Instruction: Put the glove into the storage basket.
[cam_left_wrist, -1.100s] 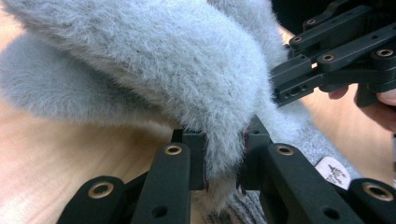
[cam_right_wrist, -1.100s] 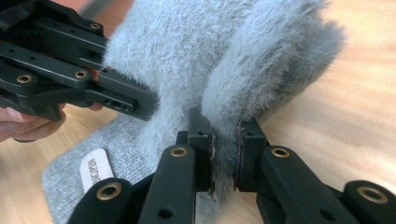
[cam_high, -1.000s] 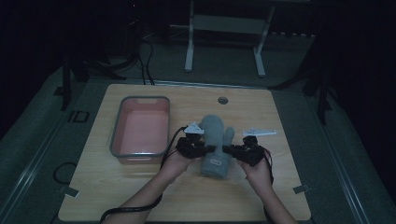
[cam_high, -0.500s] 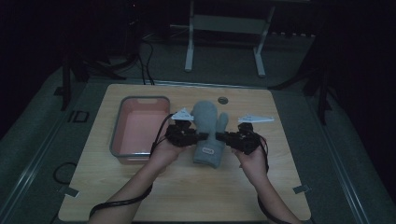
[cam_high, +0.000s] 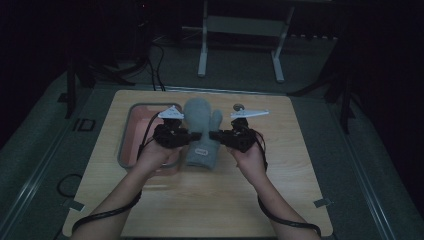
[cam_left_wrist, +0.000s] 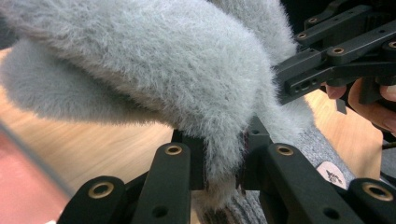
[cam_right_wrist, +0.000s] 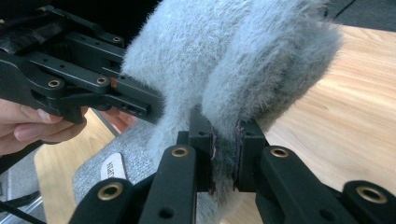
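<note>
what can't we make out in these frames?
- Small dark object near the table's far edge, high view: too small and dim to identify.
- Label on the grey mitten, right gripper view: print too blurred to read.
- Pink tray, high view: near part hidden by the left hand-held gripper.

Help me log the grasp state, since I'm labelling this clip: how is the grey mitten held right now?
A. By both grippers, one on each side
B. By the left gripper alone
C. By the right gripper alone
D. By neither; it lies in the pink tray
A: the left gripper and the right gripper each pinch the grey mitten from opposite sides.
</note>
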